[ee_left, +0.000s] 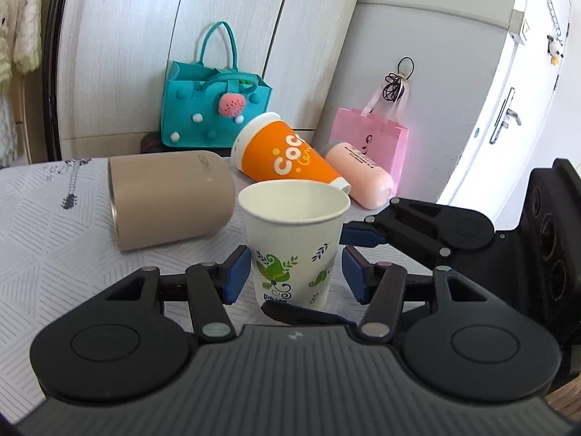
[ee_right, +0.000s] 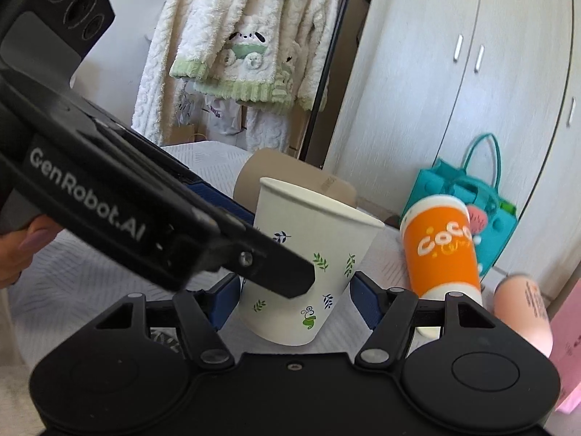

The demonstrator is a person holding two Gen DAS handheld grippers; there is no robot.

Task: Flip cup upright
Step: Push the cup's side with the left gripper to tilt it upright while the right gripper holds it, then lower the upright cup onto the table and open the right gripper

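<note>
A white paper cup [ee_left: 294,239] with green leaf prints stands upright on the patterned cloth, mouth up. It also shows in the right wrist view [ee_right: 308,272], where it looks tilted. My left gripper [ee_left: 296,272] is open, one blue pad on each side of the cup with a small gap. My right gripper [ee_right: 296,299] is open too, its fingers straddling the cup's lower half without touching. The right gripper shows in the left wrist view [ee_left: 417,229] beside the cup's right side. The left gripper's body [ee_right: 145,218] crosses the right wrist view.
A tan tumbler [ee_left: 167,200], an orange "CoCo" cup [ee_left: 287,152] and a pink bottle [ee_left: 363,174] lie on their sides behind the paper cup. A teal felt bag [ee_left: 214,105] and a pink gift bag [ee_left: 377,134] stand by the wardrobe. A fleece robe [ee_right: 236,43] hangs behind.
</note>
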